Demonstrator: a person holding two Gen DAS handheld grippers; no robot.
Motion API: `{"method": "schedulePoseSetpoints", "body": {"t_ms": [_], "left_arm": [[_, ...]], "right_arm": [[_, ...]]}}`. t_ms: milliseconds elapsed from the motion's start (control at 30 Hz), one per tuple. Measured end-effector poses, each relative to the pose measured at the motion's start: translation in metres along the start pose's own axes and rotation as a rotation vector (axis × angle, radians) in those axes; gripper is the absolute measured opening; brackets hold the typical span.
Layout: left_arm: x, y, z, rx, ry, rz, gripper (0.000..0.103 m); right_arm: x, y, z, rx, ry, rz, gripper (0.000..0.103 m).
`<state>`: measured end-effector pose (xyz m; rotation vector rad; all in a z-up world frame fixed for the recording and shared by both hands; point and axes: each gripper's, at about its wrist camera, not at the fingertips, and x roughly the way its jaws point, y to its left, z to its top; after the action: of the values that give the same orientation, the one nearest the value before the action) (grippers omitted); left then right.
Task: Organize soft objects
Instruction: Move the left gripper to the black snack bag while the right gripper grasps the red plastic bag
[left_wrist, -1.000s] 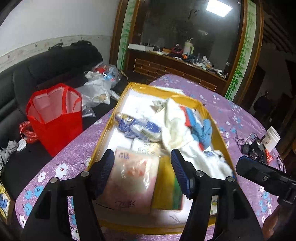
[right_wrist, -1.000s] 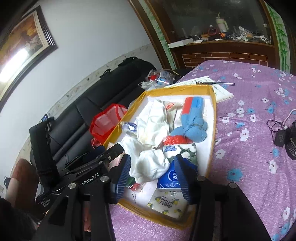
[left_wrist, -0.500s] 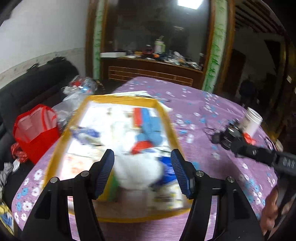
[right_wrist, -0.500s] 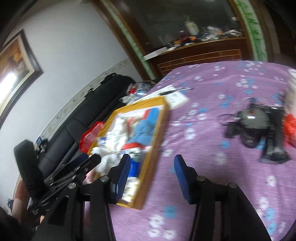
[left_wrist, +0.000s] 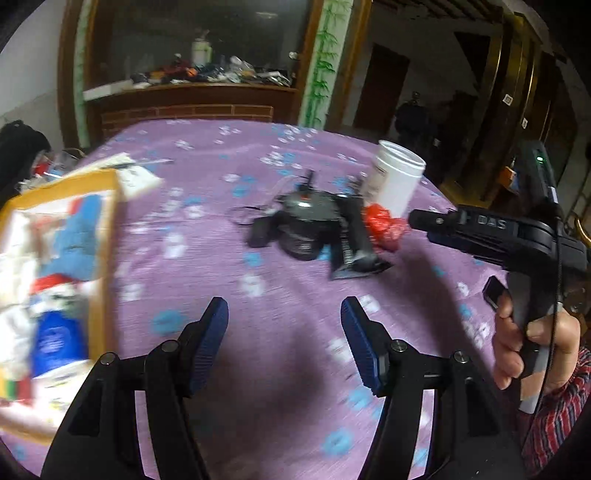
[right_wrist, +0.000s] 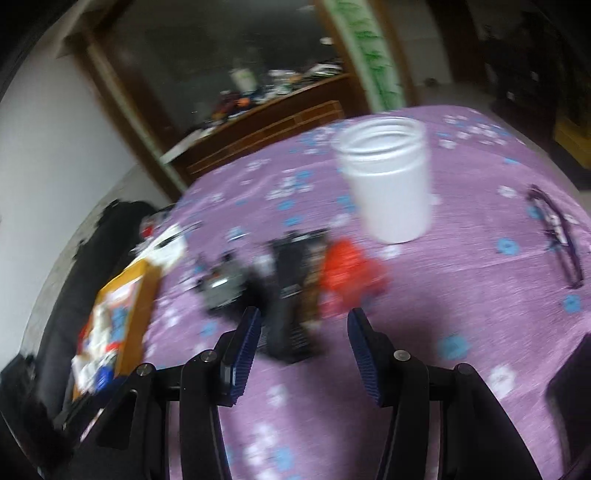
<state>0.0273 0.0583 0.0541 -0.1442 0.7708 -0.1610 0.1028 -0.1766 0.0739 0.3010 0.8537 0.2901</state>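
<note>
A yellow-rimmed box (left_wrist: 107, 221) full of soft things lies at the left edge of the left wrist view. It holds a blue cloth (left_wrist: 77, 236), white cloths and a blue pack (left_wrist: 55, 339), all blurred. My left gripper (left_wrist: 283, 314) is open and empty over bare purple tablecloth, to the right of the box. My right gripper (right_wrist: 304, 317) is open too, above a black device (right_wrist: 288, 295) and a red crumpled bag (right_wrist: 347, 273), touching neither. The box (right_wrist: 144, 291) lies far to its left. A hand (left_wrist: 517, 343) holds the right gripper's handle.
A white open jar (left_wrist: 395, 181) (right_wrist: 388, 177) stands behind the red bag (left_wrist: 384, 225). Black gadgets with cables (left_wrist: 306, 225) lie mid-table. Glasses (right_wrist: 557, 236) rest at the right, papers (left_wrist: 136, 173) behind the box. A black sofa (right_wrist: 92, 251) runs along the table's left.
Both grippers have swung right, away from the box toward the middle of the table. The box slid from the centre to the left edge of both views. Both sets of jaws stand as wide as before.
</note>
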Motion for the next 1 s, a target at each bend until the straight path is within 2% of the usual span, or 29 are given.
{"method": "schedulePoseSetpoints", "body": {"t_ms": [167,300,333,367,433,533,633,733,800,867,933,1000], "left_arm": [[0.021,-0.008,-0.007,-0.016,-0.004,-0.011,0.062],[0.025,-0.001,-0.008,-0.038,0.018,-0.029,0.062],[0.025,-0.001,-0.007,-0.038,0.013,-0.029,0.062],[0.025,-0.003,-0.008,-0.034,0.010,-0.029,0.062],[0.025,-0.005,-0.008,-0.028,0.008,-0.041,0.062],[0.025,-0.003,-0.007,-0.042,0.004,-0.046,0.062],[0.023,-0.002,-0.006,-0.051,0.003,-0.053,0.062],[0.024,-0.001,-0.004,-0.053,0.018,-0.062,0.062],[0.024,-0.001,-0.003,-0.057,0.032,-0.070,0.062],[0.024,-0.001,-0.001,-0.059,0.046,-0.074,0.062],[0.022,-0.005,0.004,-0.036,0.045,-0.060,0.063],[0.023,-0.011,0.009,0.000,0.048,-0.044,0.073]], "right_arm": [[0.028,-0.015,0.016,-0.045,0.040,-0.094,0.052],[0.059,-0.010,0.024,-0.095,0.071,-0.126,0.052],[0.063,-0.009,0.024,-0.102,0.074,-0.135,0.049],[0.071,-0.009,0.025,-0.105,0.093,-0.130,0.047],[0.073,-0.010,0.025,-0.082,0.087,-0.094,0.030],[0.075,-0.003,0.024,-0.099,0.078,-0.104,0.029],[0.077,0.005,0.016,-0.106,0.108,-0.058,0.028],[0.068,0.020,-0.001,-0.165,0.142,-0.057,0.028],[0.058,0.021,-0.014,-0.149,0.192,0.025,0.027],[0.046,0.018,-0.023,-0.125,0.221,0.072,0.025],[0.029,0.008,-0.029,-0.088,0.199,0.075,0.025],[0.012,-0.008,-0.032,-0.038,0.146,0.084,0.025]]}}
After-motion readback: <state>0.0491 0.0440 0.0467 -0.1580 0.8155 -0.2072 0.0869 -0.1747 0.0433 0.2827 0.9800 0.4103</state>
